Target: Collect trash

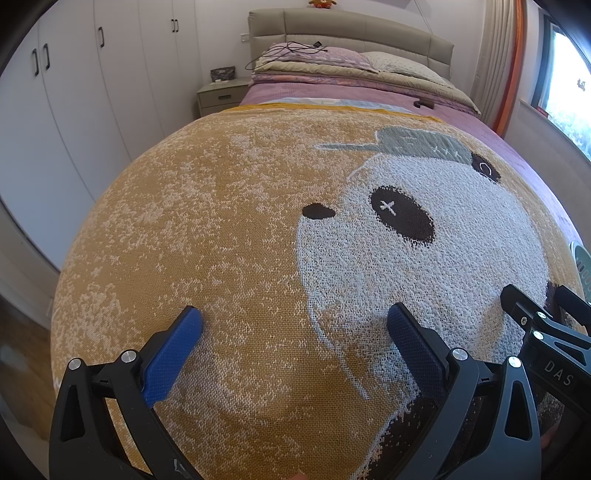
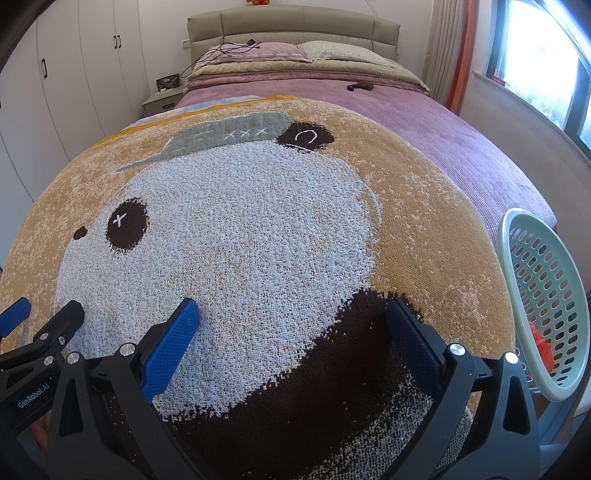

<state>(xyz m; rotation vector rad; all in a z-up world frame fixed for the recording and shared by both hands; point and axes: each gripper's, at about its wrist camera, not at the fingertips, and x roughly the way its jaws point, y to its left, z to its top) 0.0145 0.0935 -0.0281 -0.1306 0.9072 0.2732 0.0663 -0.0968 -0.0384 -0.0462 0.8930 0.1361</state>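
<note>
Both hand-held grippers hover low over the foot of a bed [image 2: 461, 147], side by side and pointing toward the headboard [image 2: 291, 22]. The left hand-held gripper [image 1: 294, 321] has its blue fingers [image 1: 173, 354] spread wide with nothing between them; below the gap lies only the yellow part of a knitted blanket [image 1: 221, 221] with a panda face on it. The right hand-held gripper [image 2: 291, 314] is spread just as wide and is likewise empty, over the white and dark brown part of the same blanket [image 2: 240, 229]. Each one shows at the edge of the other's view: the right one at the lower right of the left wrist view, the left one at the lower left of the right wrist view, so they are near each other but apart.

The only trash that can be made out is something red [image 2: 543, 345], crumpled, inside a pale green basket [image 2: 517, 266] with holed walls. The basket stands off the right edge of the bed, just beside the blanket's corner, to the right of the right hand-held gripper and clear of its fingers. In the left wrist view only a sliver of the basket's rim [image 1: 581, 266] shows at the far right.

Farther up the bed a purple cover [image 2: 424, 122] lies flat, with a small dark object [image 2: 360, 87] on it near the pillows [image 2: 332, 51]; what it is cannot be told. A black cable [image 2: 225, 50] lies across the folded bedding at the head. A nightstand [image 1: 221, 94] stands left of the bed, beside white wardrobe doors [image 1: 92, 92].
</note>
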